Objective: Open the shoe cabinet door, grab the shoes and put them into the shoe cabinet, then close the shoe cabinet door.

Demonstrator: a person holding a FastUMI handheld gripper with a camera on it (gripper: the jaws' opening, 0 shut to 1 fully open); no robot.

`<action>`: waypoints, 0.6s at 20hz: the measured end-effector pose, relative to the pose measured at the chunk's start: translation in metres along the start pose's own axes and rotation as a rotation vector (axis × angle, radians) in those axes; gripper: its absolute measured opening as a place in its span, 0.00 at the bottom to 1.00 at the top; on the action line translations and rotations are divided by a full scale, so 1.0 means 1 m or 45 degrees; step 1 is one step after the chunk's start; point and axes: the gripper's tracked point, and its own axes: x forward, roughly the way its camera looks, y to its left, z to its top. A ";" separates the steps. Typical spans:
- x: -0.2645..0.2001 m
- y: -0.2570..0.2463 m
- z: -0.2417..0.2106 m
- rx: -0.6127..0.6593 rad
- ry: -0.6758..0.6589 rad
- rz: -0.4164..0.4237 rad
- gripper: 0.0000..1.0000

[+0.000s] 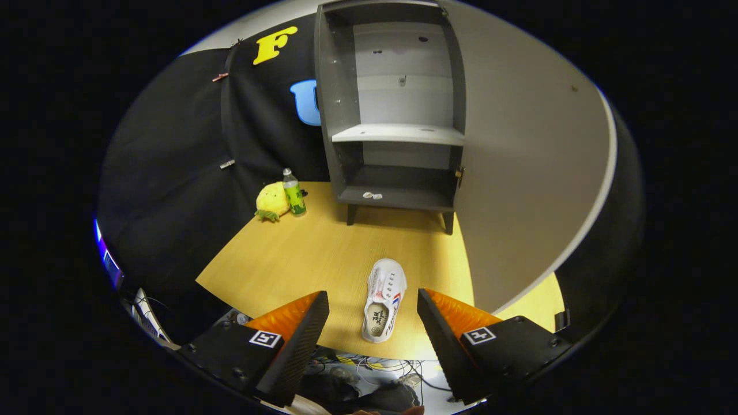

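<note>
step: grab shoe | tool: wide open, empty — we straddle its sides, close evenly | cabinet door: open

1. The place is a staged recording booth, not a real home: black cloth wall hangs behind a wooden tabletop.
2. Household props stand on it: a small shoe cabinet, a plush toy, a bottle.
3. Loose cables lie below the table edge.
</note>
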 end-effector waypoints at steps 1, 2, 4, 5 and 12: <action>0.016 0.001 -0.012 0.003 0.036 0.004 0.98; 0.030 0.003 -0.023 0.010 0.060 0.008 0.98; 0.059 0.006 -0.045 0.038 0.117 0.014 0.98; 0.071 0.010 -0.052 0.071 0.133 0.018 0.97; 0.148 0.010 -0.114 0.176 0.225 -0.035 0.74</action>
